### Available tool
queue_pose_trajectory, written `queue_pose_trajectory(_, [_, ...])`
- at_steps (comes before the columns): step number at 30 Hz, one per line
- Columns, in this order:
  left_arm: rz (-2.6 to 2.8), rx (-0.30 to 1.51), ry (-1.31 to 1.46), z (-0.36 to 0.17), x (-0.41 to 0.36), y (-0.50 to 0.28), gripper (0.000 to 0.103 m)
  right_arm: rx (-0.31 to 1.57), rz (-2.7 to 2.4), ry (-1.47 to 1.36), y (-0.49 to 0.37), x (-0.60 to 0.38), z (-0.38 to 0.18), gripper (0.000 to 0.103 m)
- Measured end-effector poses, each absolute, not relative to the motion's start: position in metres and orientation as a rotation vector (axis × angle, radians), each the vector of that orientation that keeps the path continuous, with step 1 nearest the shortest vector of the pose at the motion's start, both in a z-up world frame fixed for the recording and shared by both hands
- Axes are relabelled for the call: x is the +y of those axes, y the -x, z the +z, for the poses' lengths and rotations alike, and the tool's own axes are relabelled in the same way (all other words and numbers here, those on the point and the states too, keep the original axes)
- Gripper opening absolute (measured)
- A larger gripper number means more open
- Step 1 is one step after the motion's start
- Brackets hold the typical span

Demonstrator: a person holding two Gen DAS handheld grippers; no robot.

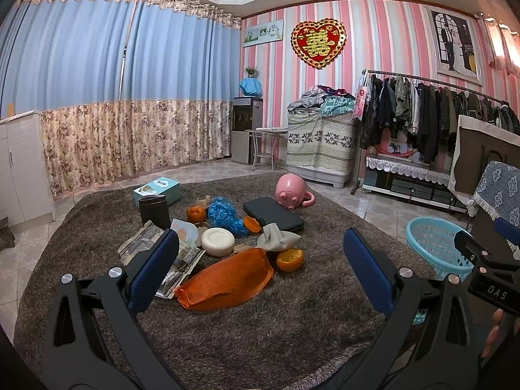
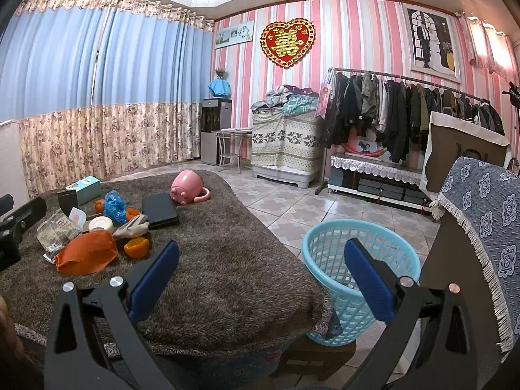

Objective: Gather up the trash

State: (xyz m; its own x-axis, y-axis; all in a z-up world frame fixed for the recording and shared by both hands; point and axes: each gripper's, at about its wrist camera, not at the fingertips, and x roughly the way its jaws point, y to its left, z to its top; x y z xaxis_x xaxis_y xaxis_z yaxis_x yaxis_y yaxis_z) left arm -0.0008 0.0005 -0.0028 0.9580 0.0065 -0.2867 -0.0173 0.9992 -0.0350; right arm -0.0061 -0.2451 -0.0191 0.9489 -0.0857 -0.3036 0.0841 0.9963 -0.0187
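Trash sits in a heap on the brown rug (image 1: 260,318) that covers the table, toward its far left part. Going from left to right, I see crumpled newspaper (image 1: 152,243) at the left end of the heap, then a round white lid (image 1: 217,241), then a blue plastic bag (image 1: 224,215) behind it. Next comes the big orange bag (image 1: 227,279), which lies closest to the near edge. Its long side runs from left to right, tipped up a little at the right end. Just beside its right end sits an orange peel (image 1: 290,259), with a gray rag (image 1: 279,239) behind that.

The left gripper (image 1: 260,266) hangs right in front of the orange bag, with both blue fingers spread wide and nothing between them. I think this one is nearer to the heap and should go first, straight ahead and down.

Farther right, past the right edge of the table, stands the blue basket (image 2: 360,237) on the floor side, well apart from the heap. The right gripper (image 2: 261,276) hangs near the basket, spread wide too, and holds nothing.
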Motion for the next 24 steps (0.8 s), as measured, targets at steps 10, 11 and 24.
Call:
queue_pose_trajectory(10, [0.015,0.289,0.04,0.0003,0.0021,0.0023,0.098,0.307,-0.086,0.005,0.0049,-0.2444,-0.0205,0.099])
queue_pose_trajectory(11, [0.015,0.288,0.04,0.0019,0.0029,0.0032,0.098,0.307,-0.087,0.005,0.006,-0.2489,-0.0166,0.099])
queue_pose_trajectory(24, [0.014,0.287,0.038,0.0043,0.0041,0.0041,0.098,0.302,-0.087,0.006,0.0076,-0.2482,-0.0139,0.099])
